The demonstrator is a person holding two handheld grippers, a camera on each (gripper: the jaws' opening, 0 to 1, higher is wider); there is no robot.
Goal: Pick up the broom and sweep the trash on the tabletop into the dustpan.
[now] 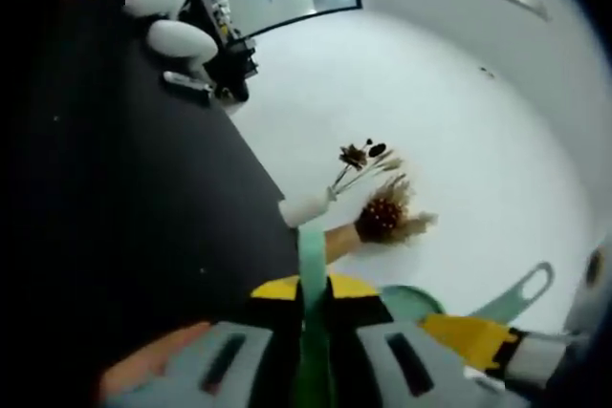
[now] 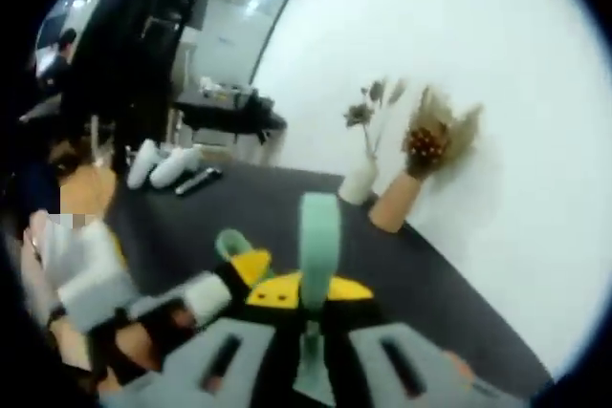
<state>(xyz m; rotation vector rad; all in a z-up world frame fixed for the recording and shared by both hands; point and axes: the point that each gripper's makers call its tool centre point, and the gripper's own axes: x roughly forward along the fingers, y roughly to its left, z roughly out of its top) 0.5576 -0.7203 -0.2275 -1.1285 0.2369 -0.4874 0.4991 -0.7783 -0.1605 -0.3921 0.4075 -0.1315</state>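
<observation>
A dark tabletop [image 1: 134,236] meets a white wall, two dried-flower vases [image 1: 378,212] at centre. The left gripper [image 1: 314,298] is clamped on a green handle [image 1: 311,265] rising up-frame along its jaws. The right gripper [image 2: 308,298] likewise clamps a green handle [image 2: 318,236] (which is broom, which dustpan: unclear). No trash shows. The right gripper view alone catches a gloved hand [image 2: 86,274] lower left.

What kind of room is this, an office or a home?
Probably an office or lab. A dark table stands against a plain white wall, with two vases of dried flowers on it, and a glass partition with ceiling lights behind it.
</observation>
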